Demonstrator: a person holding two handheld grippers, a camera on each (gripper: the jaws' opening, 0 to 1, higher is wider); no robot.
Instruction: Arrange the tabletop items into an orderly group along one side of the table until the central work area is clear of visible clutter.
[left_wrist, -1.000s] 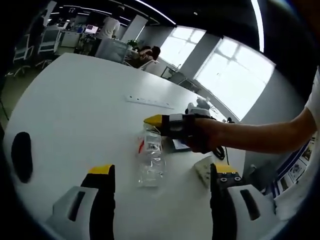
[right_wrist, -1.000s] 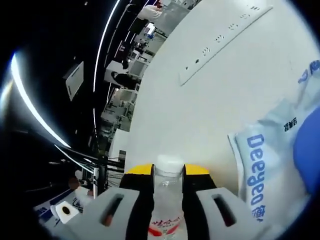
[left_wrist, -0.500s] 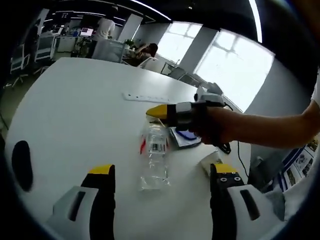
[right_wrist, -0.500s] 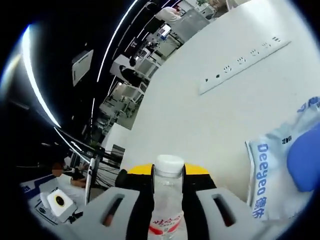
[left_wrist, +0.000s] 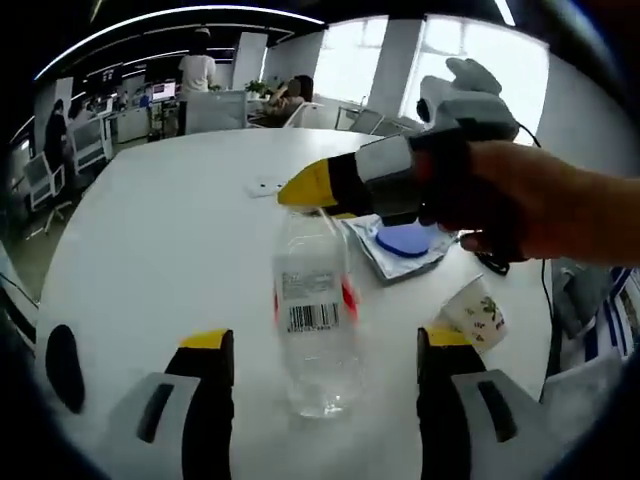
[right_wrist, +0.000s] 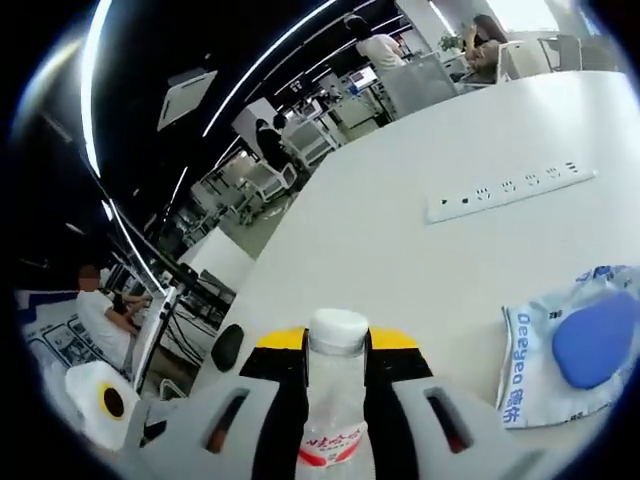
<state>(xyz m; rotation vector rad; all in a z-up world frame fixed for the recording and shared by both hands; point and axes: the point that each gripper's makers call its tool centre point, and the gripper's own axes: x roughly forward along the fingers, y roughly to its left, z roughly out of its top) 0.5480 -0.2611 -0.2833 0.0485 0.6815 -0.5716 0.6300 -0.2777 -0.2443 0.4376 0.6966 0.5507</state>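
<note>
The right gripper (left_wrist: 300, 190) grasps the clear plastic water bottle (left_wrist: 315, 320) by its neck, probably upright; the left gripper (left_wrist: 320, 350) is released. Next, set it beside the blue wipes pack (right_wrist: 575, 345).

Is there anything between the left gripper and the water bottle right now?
Nothing visible. The bottle, held at its neck by the right gripper, hangs just ahead of the left gripper, whose jaws are open with bare table between them. The paper cup lies off to the side.
</note>
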